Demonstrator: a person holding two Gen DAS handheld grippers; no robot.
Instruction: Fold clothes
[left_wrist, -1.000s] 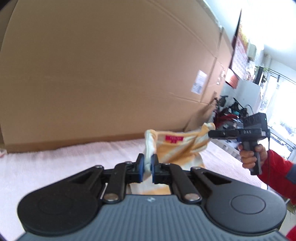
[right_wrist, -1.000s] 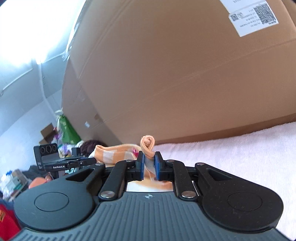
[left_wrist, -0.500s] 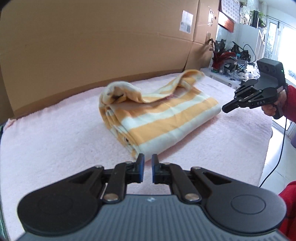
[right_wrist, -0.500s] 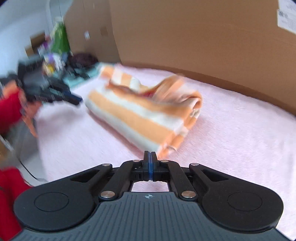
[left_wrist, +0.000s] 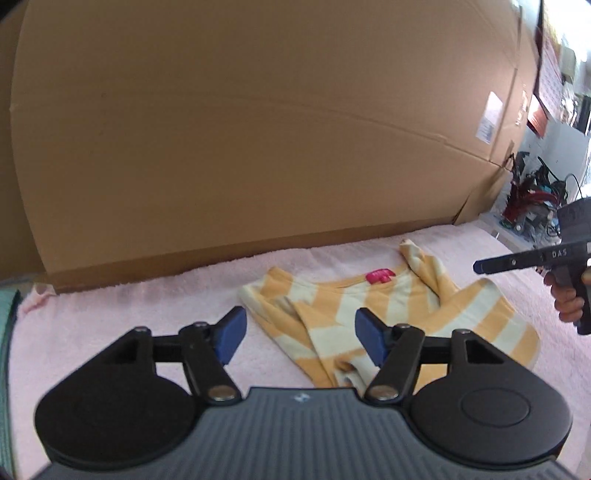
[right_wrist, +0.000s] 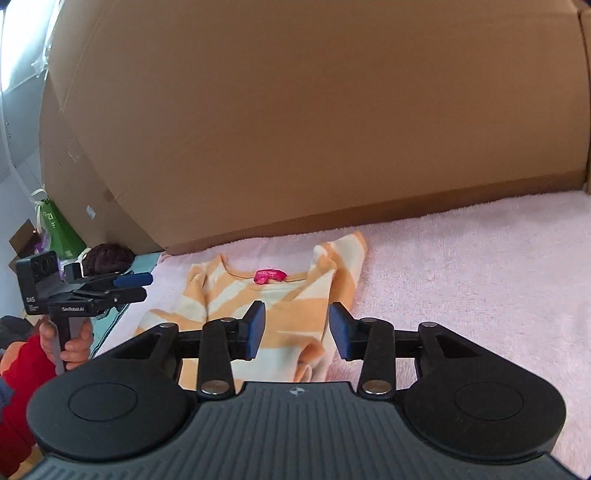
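An orange and cream striped garment (left_wrist: 399, 314) lies crumpled on the pink towel (left_wrist: 129, 317), its pink neck label (left_wrist: 378, 276) facing up. My left gripper (left_wrist: 301, 339) hovers just before its near left edge; the jaws are opening and nothing is pressed between the blue pads (left_wrist: 231, 338). In the right wrist view the garment (right_wrist: 280, 314) and label (right_wrist: 269, 276) sit beyond my right gripper (right_wrist: 297, 330), whose jaws are also opening and grip nothing. A hand in a red sleeve holds the left gripper (right_wrist: 144, 286) at the garment's left side. The right gripper (left_wrist: 480, 266) hangs by its right side.
A tall cardboard wall (left_wrist: 258, 147) stands right behind the towel (right_wrist: 480, 266). Beyond the table's right end are tools and cables (left_wrist: 535, 192). Off its left end stand a green bag (right_wrist: 55, 229) and a dark bundle (right_wrist: 107, 254).
A second ago both grippers were shut on the lifted garment. Both let go and pulled back. Now both jaws stand apart and the garment lies spread on the towel, label up.
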